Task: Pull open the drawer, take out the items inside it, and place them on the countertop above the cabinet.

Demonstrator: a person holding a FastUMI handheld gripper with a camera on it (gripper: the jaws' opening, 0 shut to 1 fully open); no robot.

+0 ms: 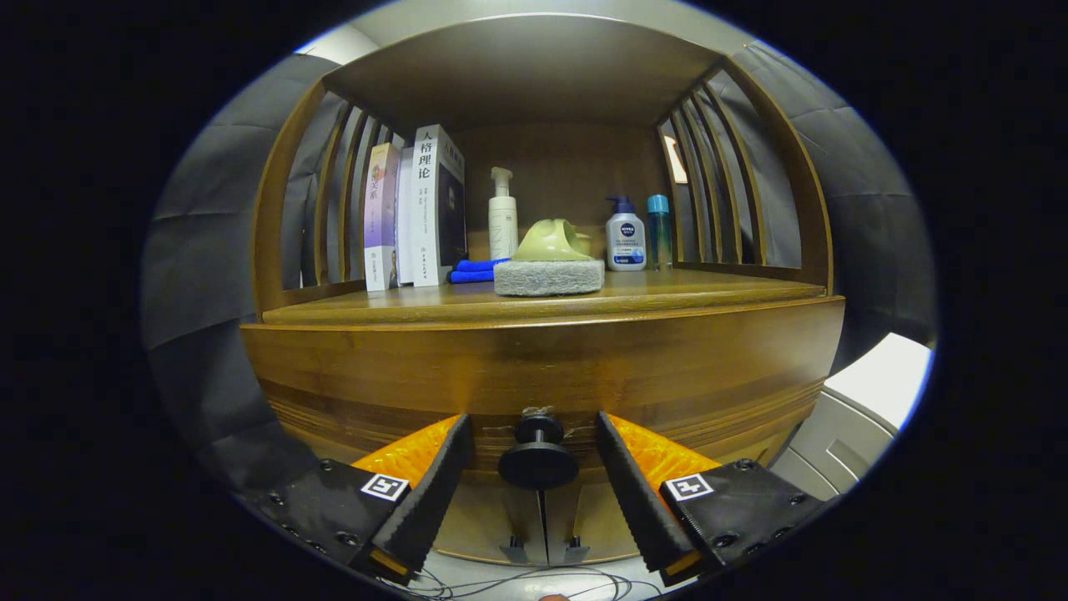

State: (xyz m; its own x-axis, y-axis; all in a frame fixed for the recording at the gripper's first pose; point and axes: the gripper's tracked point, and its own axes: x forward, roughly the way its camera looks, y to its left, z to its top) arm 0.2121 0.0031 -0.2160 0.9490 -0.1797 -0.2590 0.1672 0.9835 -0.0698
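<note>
A wooden cabinet stands right ahead, its drawer front (542, 376) shut and flush. A round black knob (538, 462) juts from the drawer's middle. My gripper (536, 451) is open, its two black-and-orange fingers (438, 484) standing on either side of the knob with a gap to each; neither touches it. The countertop (667, 296) lies above the drawer. What is inside the drawer is hidden.
On the countertop sit a grey sponge block (548, 276) with an olive-green object (552, 241) on it, a blue cloth (476, 270), upright books (417, 209), a white pump bottle (502, 214), a white-and-blue bottle (626, 238) and a teal bottle (659, 229). A white unit (868, 409) stands right of the cabinet.
</note>
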